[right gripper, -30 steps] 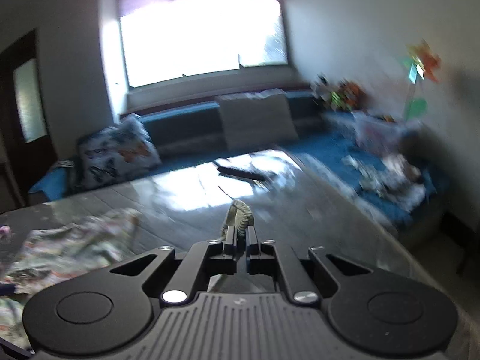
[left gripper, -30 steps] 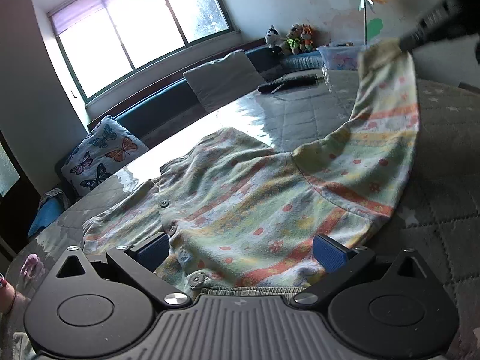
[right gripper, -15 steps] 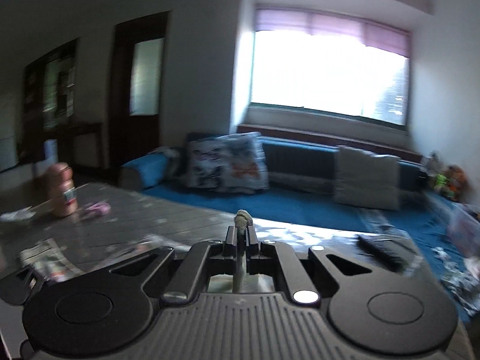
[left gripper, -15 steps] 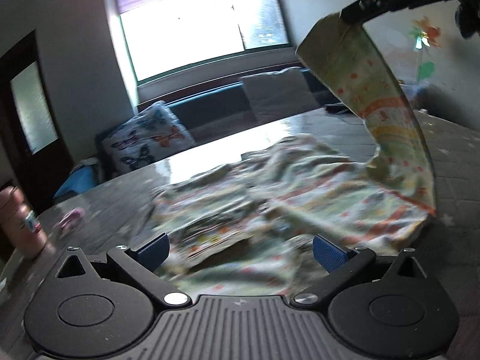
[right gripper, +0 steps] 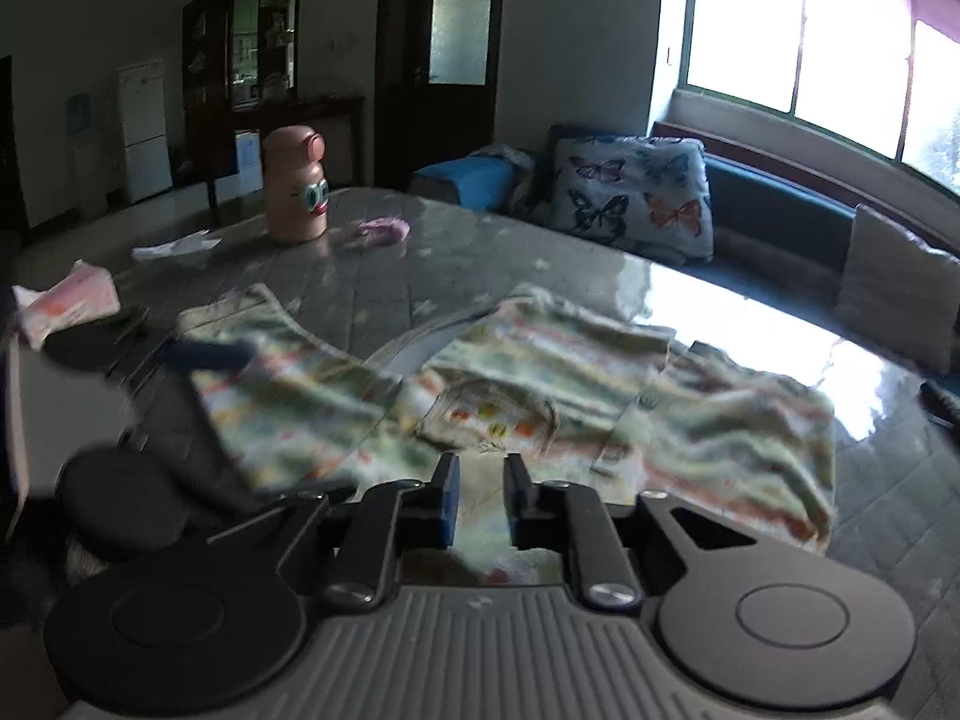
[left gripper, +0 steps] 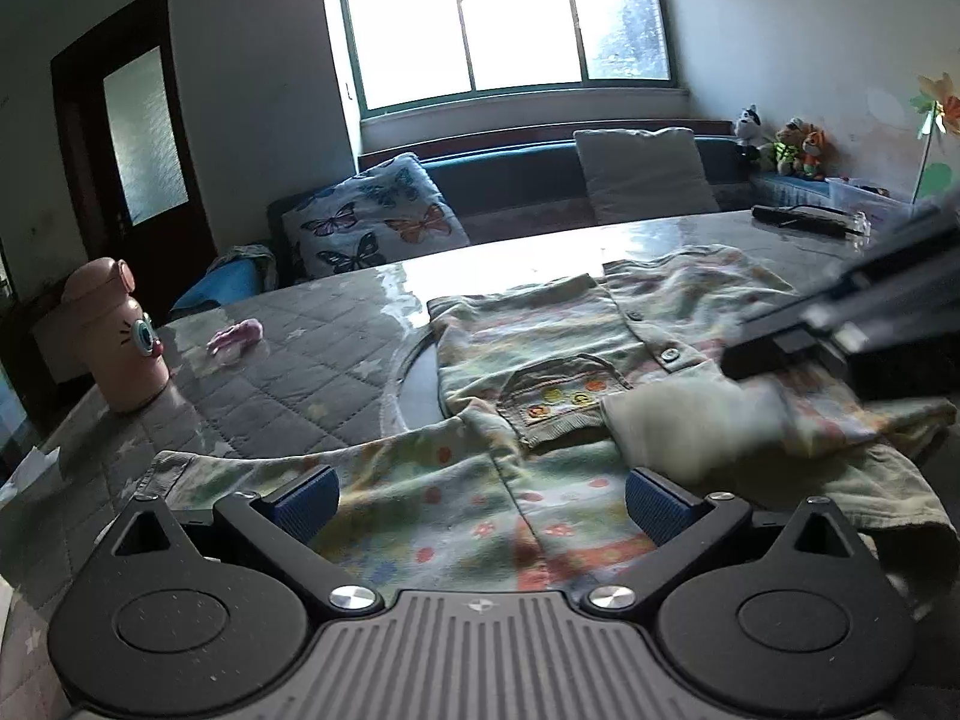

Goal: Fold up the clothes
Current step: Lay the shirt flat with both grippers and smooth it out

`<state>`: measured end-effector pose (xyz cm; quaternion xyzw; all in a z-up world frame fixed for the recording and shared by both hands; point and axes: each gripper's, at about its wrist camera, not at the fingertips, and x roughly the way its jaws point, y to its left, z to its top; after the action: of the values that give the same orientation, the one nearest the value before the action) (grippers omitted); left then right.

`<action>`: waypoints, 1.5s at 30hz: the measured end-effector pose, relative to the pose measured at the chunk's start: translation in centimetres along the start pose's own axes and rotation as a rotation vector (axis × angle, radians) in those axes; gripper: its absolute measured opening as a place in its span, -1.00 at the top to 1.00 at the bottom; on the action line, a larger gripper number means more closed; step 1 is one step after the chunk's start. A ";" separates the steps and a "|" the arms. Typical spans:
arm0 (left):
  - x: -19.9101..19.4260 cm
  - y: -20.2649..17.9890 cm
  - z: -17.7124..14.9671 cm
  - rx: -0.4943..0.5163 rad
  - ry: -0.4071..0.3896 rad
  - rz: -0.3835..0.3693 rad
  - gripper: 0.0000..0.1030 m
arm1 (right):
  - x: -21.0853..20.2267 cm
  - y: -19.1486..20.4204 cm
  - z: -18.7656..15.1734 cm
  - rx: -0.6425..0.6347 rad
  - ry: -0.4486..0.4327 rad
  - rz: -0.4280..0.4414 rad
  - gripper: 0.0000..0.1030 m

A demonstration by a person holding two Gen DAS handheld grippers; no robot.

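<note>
A pale child's shirt [left gripper: 540,348] with coloured stripes and a chest pocket lies spread on the grey quilted table [left gripper: 300,360]. One sleeve [left gripper: 690,426] is folded across its front. My left gripper [left gripper: 480,495] hovers open over the near hem with nothing between its blue pads. My right gripper [left gripper: 744,354] comes in blurred from the right, low over the folded sleeve. In the right wrist view its jaws [right gripper: 480,504] are opening: a narrow gap shows, with the shirt [right gripper: 600,372] under it and no pad pressing on cloth. The left gripper's blue finger [right gripper: 207,354] shows blurred at the left.
A pink bottle [left gripper: 117,339] and a small pink item [left gripper: 237,336] sit at the table's far left. A tissue packet [right gripper: 66,300] lies near the left edge. A black remote [left gripper: 798,219] rests at the far right. Behind the table runs a sofa with a butterfly cushion [left gripper: 372,216].
My right gripper carried the sleeve from high on the right down across the shirt, and its jaws went from shut on the cloth to slightly apart. My left gripper slid sideways, still open.
</note>
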<state>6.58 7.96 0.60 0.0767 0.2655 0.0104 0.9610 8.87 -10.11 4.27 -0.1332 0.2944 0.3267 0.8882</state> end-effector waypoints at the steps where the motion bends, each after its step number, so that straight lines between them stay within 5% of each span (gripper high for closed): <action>1: 0.0 0.0 0.2 -0.004 -0.002 0.001 -1.00 | -0.3 -0.2 -0.5 0.003 0.007 0.002 0.69; 16: 3.1 -3.6 2.7 0.028 0.031 -0.038 -1.00 | -3.0 -10.2 -8.7 0.264 0.117 -0.189 0.66; 22: 4.6 -5.1 3.2 0.057 0.044 -0.038 -0.97 | -3.7 -11.3 -7.9 0.241 0.089 -0.191 0.66; 24: 5.2 -5.6 3.3 0.065 0.053 -0.042 -0.87 | -3.1 -11.9 -7.1 0.244 0.065 -0.192 0.66; 29: 6.4 -6.0 3.3 0.066 0.090 -0.078 -0.17 | -0.3 -13.3 -5.6 0.252 0.041 -0.183 0.67; 37: 8.0 -5.9 3.1 0.050 0.133 -0.138 0.40 | 1.3 -14.0 -5.9 0.275 0.051 -0.172 0.67; 41: 8.0 -6.1 3.1 0.062 0.116 -0.132 0.93 | 1.7 -14.1 -6.3 0.278 0.059 -0.171 0.66; 45: 7.5 -6.0 3.2 0.058 0.076 -0.084 0.96 | 1.8 -13.9 -6.3 0.266 0.056 -0.174 0.66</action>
<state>14.52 2.02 -1.47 0.0930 0.3052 -0.0350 0.9471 16.32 -22.35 -1.18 -0.0483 0.3470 0.2028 0.9144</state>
